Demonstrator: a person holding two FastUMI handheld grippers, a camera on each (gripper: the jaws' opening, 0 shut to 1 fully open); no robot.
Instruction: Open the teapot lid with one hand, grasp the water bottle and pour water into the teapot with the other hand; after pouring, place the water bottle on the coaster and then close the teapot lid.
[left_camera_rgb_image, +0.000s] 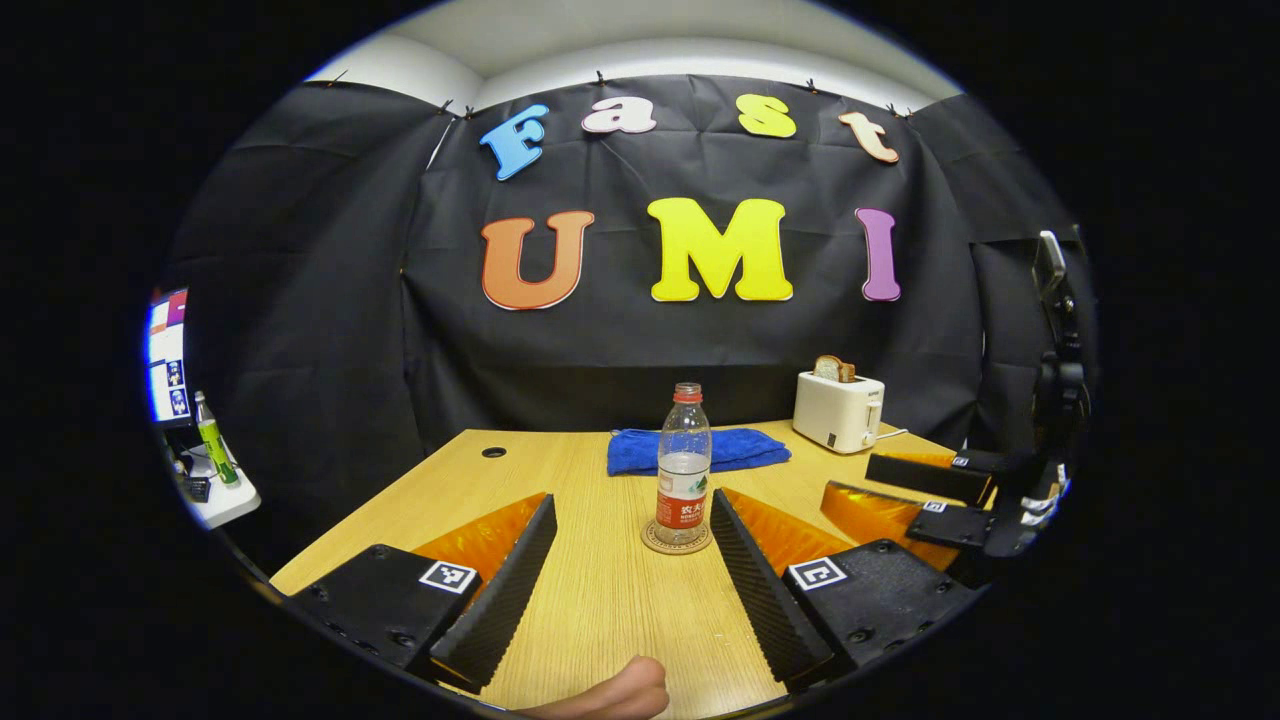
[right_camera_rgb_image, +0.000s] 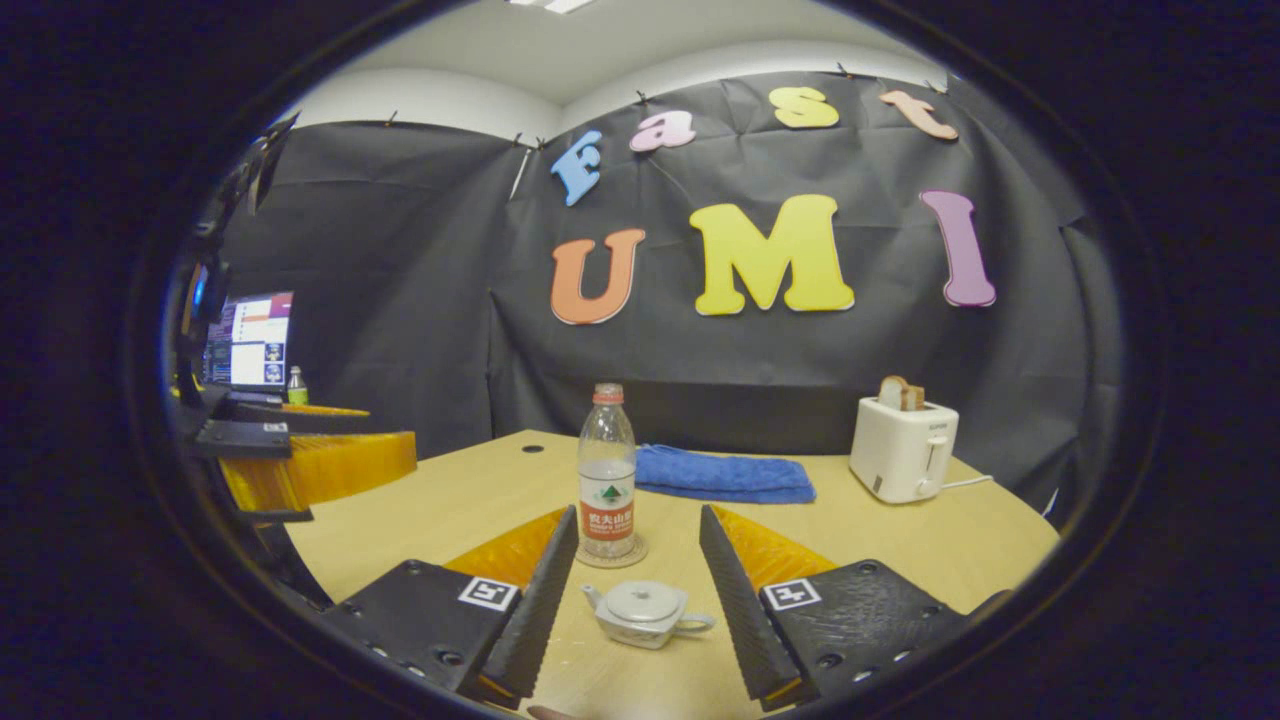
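A clear water bottle (left_camera_rgb_image: 684, 465) with a red cap and red label stands upright on a round coaster (left_camera_rgb_image: 677, 542) in the middle of the wooden table. My left gripper (left_camera_rgb_image: 633, 498) is open, its jaws spread to either side of the bottle without touching it. In the right gripper view the same bottle (right_camera_rgb_image: 607, 470) stands on the coaster (right_camera_rgb_image: 612, 555), just behind a small white teapot (right_camera_rgb_image: 642, 612) whose lid is on. My right gripper (right_camera_rgb_image: 639, 512) is open too, with the teapot low between its jaws, untouched.
A folded blue towel (left_camera_rgb_image: 700, 450) lies behind the bottle. A white toaster (right_camera_rgb_image: 903, 448) with bread sits at the back right. The other gripper (left_camera_rgb_image: 940, 500) hovers to the right. A monitor (right_camera_rgb_image: 248, 340) and a green bottle (left_camera_rgb_image: 212, 440) stand beyond the table's left edge. A fingertip (left_camera_rgb_image: 610, 695) shows below.
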